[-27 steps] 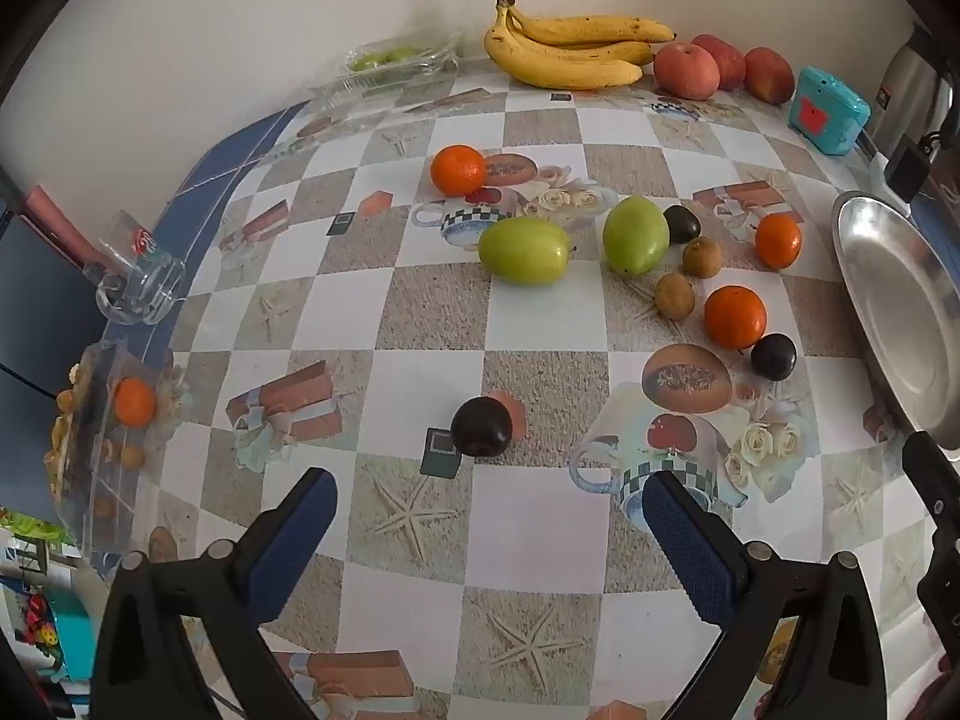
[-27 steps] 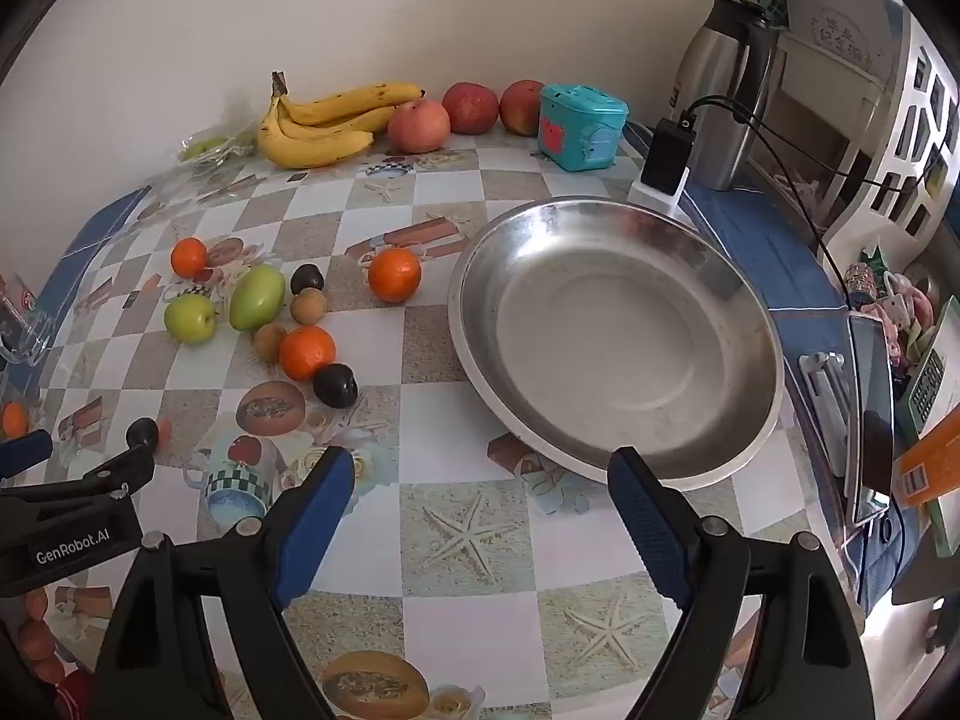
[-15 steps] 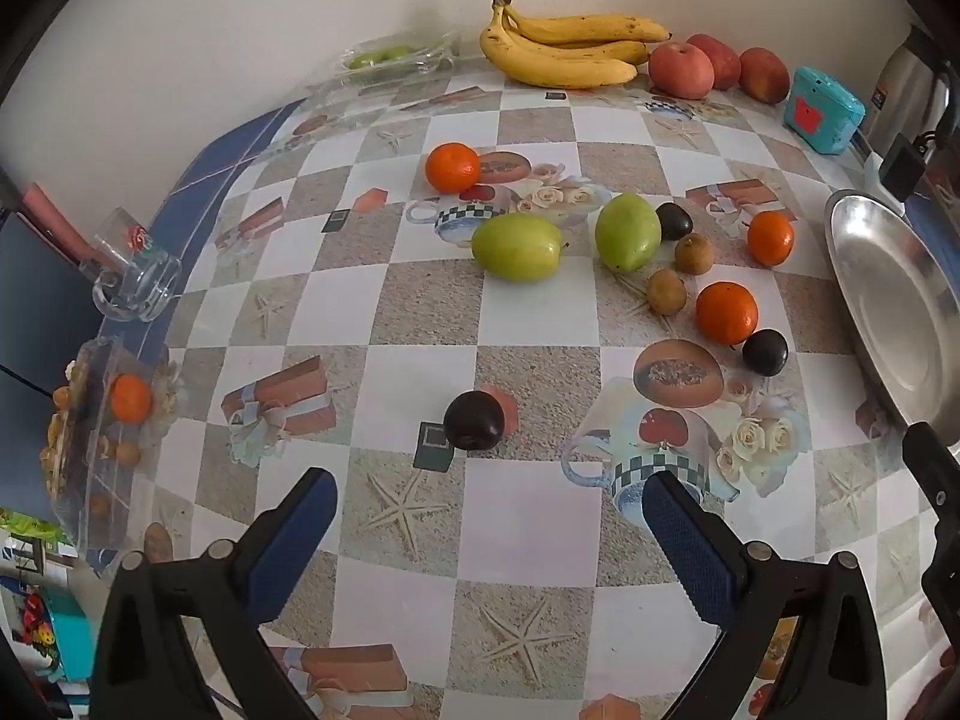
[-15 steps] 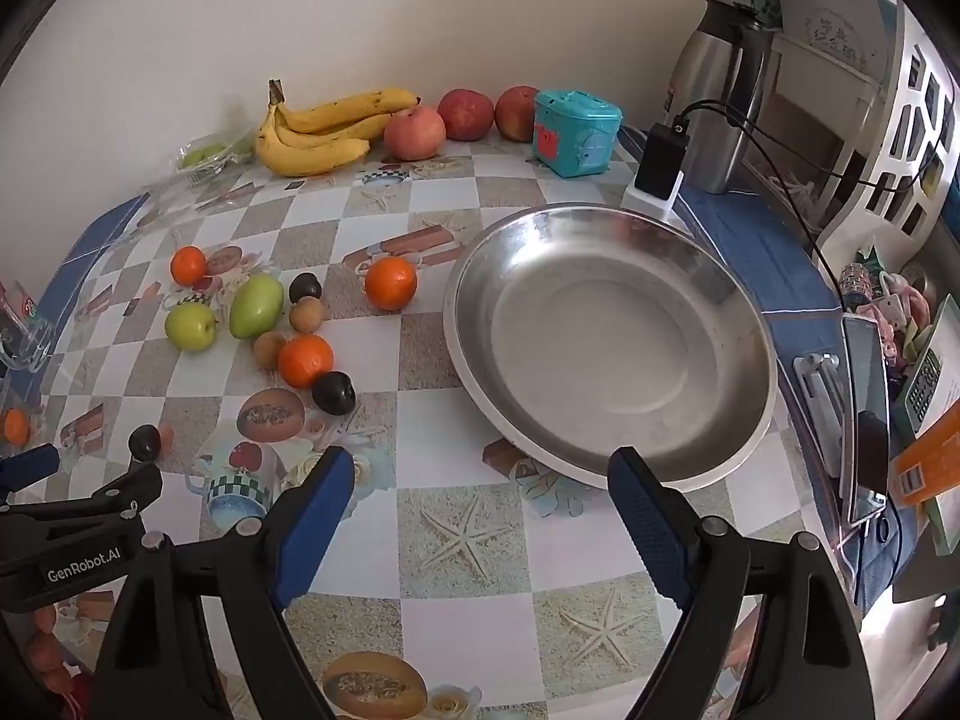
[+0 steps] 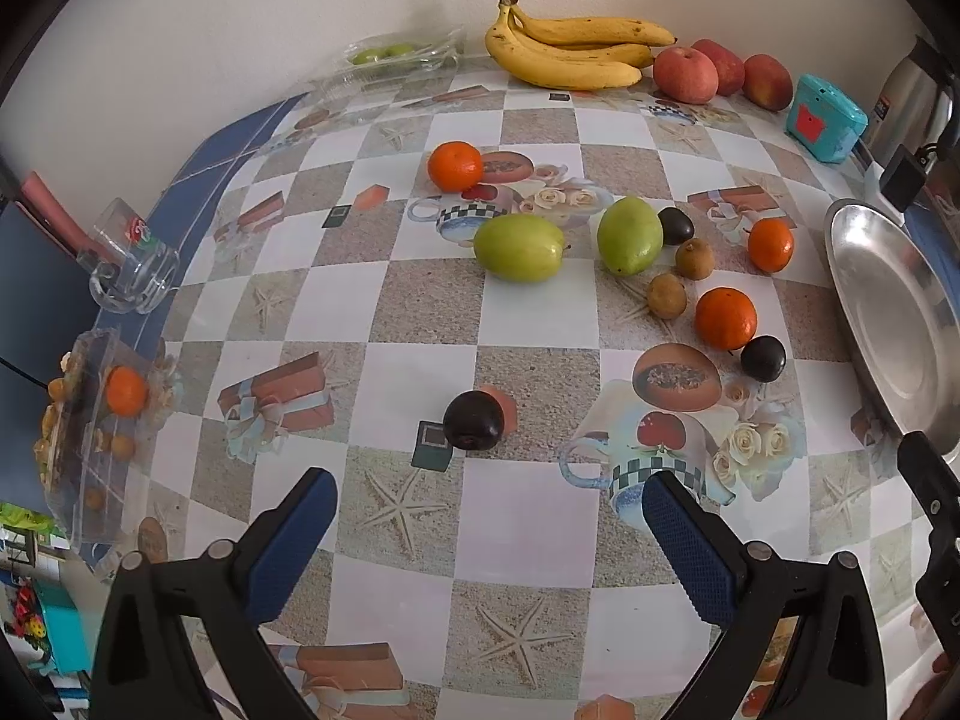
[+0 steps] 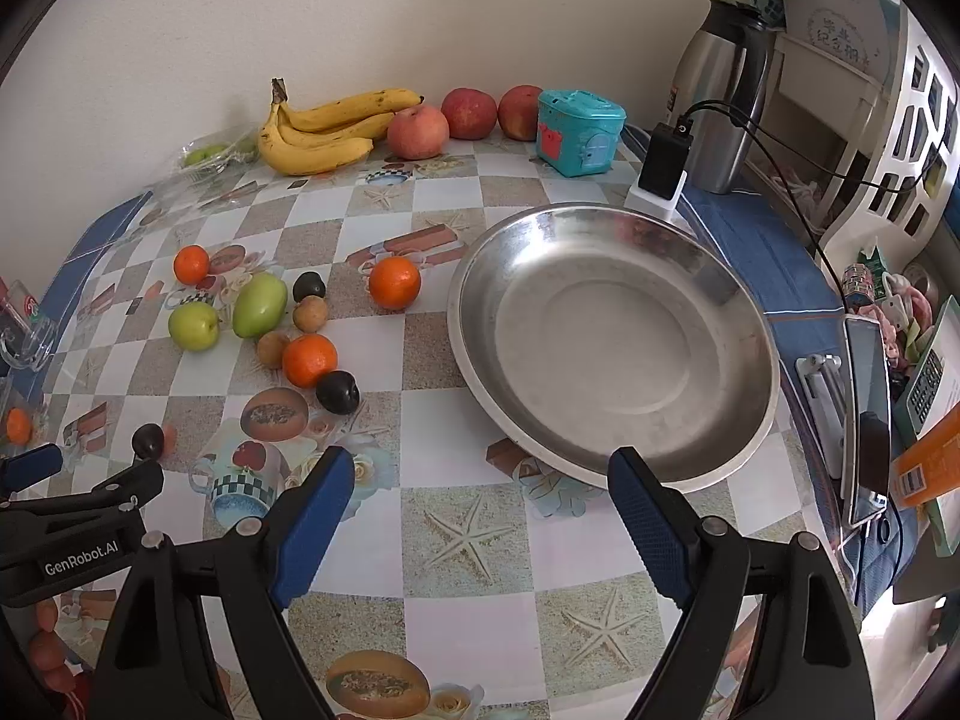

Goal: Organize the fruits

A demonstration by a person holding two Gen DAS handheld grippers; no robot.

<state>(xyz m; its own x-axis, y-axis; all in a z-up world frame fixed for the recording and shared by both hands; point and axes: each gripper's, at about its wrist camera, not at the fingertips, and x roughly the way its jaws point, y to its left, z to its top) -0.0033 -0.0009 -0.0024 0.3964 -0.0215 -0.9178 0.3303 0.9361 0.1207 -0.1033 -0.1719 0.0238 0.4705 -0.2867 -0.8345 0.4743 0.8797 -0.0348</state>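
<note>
Left wrist view: checkered worktop (image 5: 420, 300) against a plain white wall, bananas (image 5: 576, 51) at 12 o'clock. The left tongs (image 5: 489, 510) gape wide and empty; a dark plum (image 5: 473, 420) sits just ahead of them, at 12.

Right wrist view: same worktop, kettle (image 6: 720, 114) at 1 o'clock. The right tongs (image 6: 480, 498) are spread, nothing gripped; steel bowl (image 6: 606, 468) just ahead at 12, loose fruit cluster (image 6: 288, 324) around 10.

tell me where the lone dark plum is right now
In the left wrist view the lone dark plum sits on the table just ahead of the open left tool, apart from the fruit cluster.
</note>
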